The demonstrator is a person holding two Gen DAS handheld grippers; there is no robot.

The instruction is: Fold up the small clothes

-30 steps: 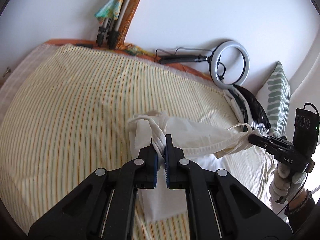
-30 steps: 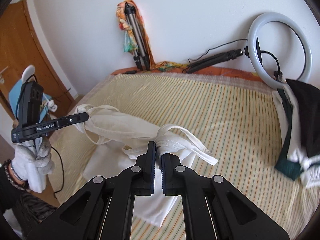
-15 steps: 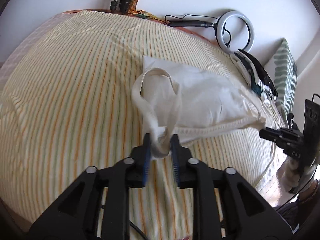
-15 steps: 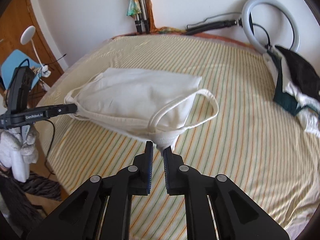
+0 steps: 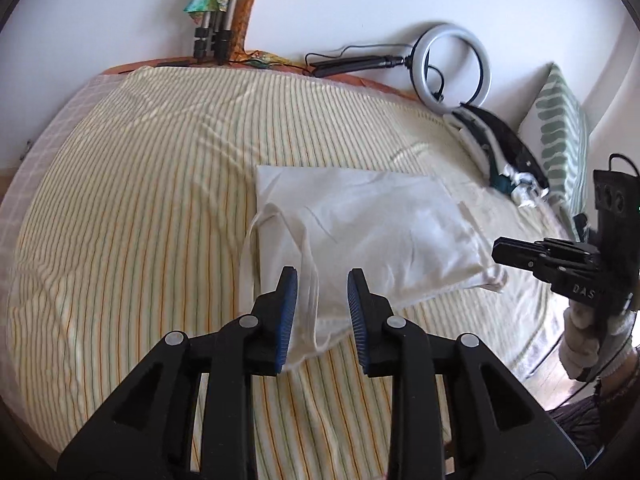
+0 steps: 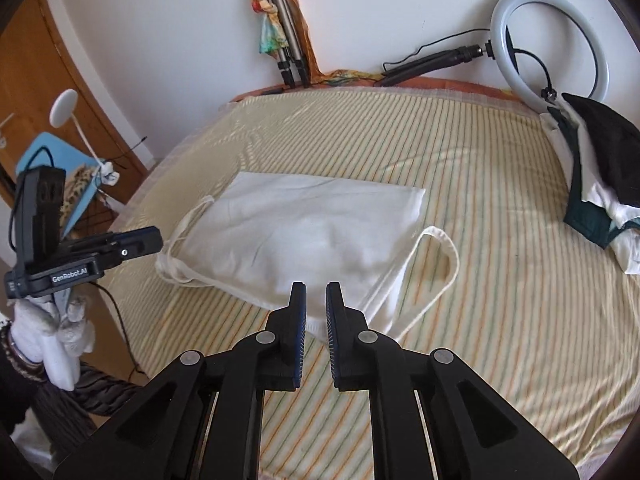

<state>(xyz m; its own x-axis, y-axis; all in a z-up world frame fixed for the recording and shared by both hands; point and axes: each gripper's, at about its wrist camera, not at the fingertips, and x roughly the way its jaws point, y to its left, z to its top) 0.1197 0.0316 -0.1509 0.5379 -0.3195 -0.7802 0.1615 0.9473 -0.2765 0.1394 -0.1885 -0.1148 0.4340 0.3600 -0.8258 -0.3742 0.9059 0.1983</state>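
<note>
A white cloth tote bag (image 5: pixel 368 224) lies flat on the striped bed sheet (image 5: pixel 140 208), its handles toward me. It also shows in the right wrist view (image 6: pixel 312 224), with one handle loop (image 6: pixel 440 264) spread out to the right. My left gripper (image 5: pixel 322 280) is open, with a handle strap lying loose between its fingers. My right gripper (image 6: pixel 316 292) is slightly open over the bag's near edge and holds nothing. Each gripper shows in the other's view: the right (image 5: pixel 520 254), the left (image 6: pixel 136 242).
A pile of dark and white clothes (image 6: pixel 600 176) lies at the bed's right end beside a ring light (image 6: pixel 548 40). A green patterned pillow (image 5: pixel 564 128) stands behind it. A tripod with a scarf (image 6: pixel 280 32) leans on the wall. A wooden door (image 6: pixel 48 92) is at the left.
Both grippers carried the bag forward, laid it flat on the sheet, then opened and let go of its handles.
</note>
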